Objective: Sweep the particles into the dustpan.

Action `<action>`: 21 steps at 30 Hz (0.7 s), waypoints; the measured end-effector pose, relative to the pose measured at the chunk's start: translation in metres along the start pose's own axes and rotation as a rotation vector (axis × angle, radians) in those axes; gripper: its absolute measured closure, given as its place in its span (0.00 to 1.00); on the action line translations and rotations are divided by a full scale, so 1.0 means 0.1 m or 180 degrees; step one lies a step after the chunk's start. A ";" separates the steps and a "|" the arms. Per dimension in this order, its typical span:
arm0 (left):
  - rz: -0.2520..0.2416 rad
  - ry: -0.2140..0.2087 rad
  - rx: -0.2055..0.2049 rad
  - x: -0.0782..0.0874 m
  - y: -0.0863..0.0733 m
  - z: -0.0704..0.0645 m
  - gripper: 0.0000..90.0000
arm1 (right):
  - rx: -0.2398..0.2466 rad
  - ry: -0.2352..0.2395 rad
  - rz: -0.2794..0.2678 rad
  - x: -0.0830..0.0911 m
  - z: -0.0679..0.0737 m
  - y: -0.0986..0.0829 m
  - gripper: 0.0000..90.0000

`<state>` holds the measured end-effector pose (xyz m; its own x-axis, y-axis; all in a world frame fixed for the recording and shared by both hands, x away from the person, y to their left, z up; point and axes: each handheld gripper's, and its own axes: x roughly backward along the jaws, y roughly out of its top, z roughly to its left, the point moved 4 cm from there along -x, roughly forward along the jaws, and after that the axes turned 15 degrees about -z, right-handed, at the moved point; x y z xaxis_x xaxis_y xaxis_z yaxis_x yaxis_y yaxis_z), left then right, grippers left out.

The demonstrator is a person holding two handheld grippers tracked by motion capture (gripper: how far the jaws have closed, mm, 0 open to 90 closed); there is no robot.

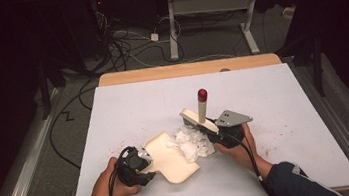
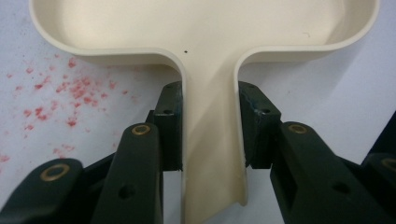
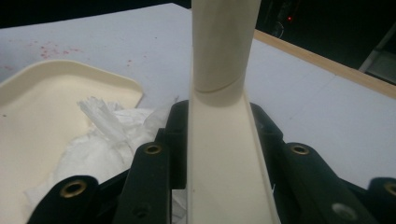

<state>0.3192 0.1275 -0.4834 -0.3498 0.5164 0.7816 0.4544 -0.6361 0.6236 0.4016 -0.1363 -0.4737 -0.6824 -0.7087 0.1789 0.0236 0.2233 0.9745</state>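
Note:
A cream dustpan (image 1: pixel 169 156) lies flat on the white table, its short handle pointing toward my left gripper (image 1: pixel 145 163). In the left gripper view, the left gripper (image 2: pixel 211 91) is shut on that handle, and the dustpan's tray (image 2: pixel 210 28) spreads out beyond the jaws. My right gripper (image 1: pixel 213 131) is shut on a cream hand brush (image 1: pixel 201 109) whose red-tipped handle sticks upward. Torn white paper scraps (image 1: pixel 190 144) are piled at the dustpan's open edge, between the two tools. The right gripper view shows the right gripper (image 3: pixel 219 109) on the brush (image 3: pixel 219 46), with scraps (image 3: pixel 102 135) and dustpan (image 3: pixel 37 102) at left.
Red specks (image 2: pixel 60 88) dot the white table sheet (image 1: pixel 138 107) beside the dustpan, with more red specks (image 1: pixel 269 149) near the right hand. A wooden table edge (image 1: pixel 189 69) runs along the far side. Cables (image 1: pixel 125 43) and another table's legs (image 1: pixel 172 28) stand on the floor behind.

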 end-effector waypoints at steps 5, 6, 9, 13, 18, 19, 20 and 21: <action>0.0005 -0.0006 0.0002 -0.05 0.05 -0.02 0.70 | 0.0005 0.0014 -0.0041 -0.01 0.11 0.01 0.75; 0.0007 -0.0007 0.0000 -0.06 0.06 -0.03 0.70 | 0.0035 0.0021 -0.0054 -0.02 0.13 0.01 0.75; 0.0007 -0.0018 0.0010 -0.09 0.10 -0.04 0.70 | 0.0003 0.0025 -0.0080 -0.02 0.19 0.02 0.75; 0.0015 -0.0025 0.0004 -0.14 0.14 -0.07 0.70 | 0.0021 0.0077 -0.0115 -0.03 0.27 0.04 0.75; 0.0034 -0.0035 0.0003 -0.20 0.18 -0.10 0.70 | 0.0050 0.0147 -0.0107 -0.06 0.35 0.04 0.75; 0.0032 -0.0036 0.0007 -0.21 0.19 -0.10 0.70 | 0.0042 0.0143 -0.0103 -0.06 0.36 0.04 0.75; 0.0030 -0.0046 0.0030 -0.22 0.20 -0.11 0.70 | 0.0036 0.0154 -0.0093 -0.06 0.38 0.04 0.75; 0.0034 -0.0040 0.0029 -0.23 0.21 -0.11 0.70 | 0.0038 0.0173 -0.0095 -0.06 0.39 0.04 0.75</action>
<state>0.3278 0.0956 -0.4884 -0.3345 0.5169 0.7880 0.4656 -0.6364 0.6150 0.3776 -0.1047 -0.4764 -0.6420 -0.7505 0.1571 -0.0052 0.2091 0.9779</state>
